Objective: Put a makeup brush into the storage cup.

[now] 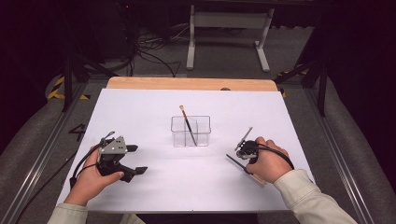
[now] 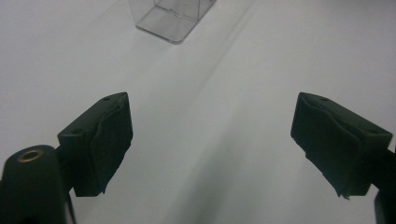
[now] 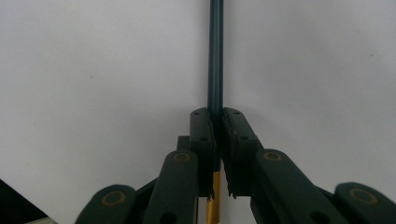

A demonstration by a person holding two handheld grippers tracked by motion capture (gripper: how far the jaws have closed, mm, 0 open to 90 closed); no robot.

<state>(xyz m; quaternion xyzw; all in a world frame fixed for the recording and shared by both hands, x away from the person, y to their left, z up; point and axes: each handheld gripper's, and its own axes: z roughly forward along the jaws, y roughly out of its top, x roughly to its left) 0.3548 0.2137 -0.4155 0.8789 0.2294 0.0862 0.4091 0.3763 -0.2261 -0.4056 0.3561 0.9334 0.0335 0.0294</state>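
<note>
The right gripper (image 1: 243, 154) sits near the right edge of the white table (image 1: 149, 186), its jaws clamped tight on a thin dark brush (image 3: 215, 60). In the right gripper view the brush's dark shaft runs straight out past the fingertips over the bare table, and a golden stretch of its handle shows below the pads. In the high view the brush lies low over the table, slanting from beside the hand toward the near left.

The left gripper (image 1: 135, 161) rests at the near left, its jaws spread wide with nothing between them.

A clear box (image 1: 190, 132) stands mid-table between the two hands. A second brush (image 1: 187, 125) leans inside it, bristles up.
</note>
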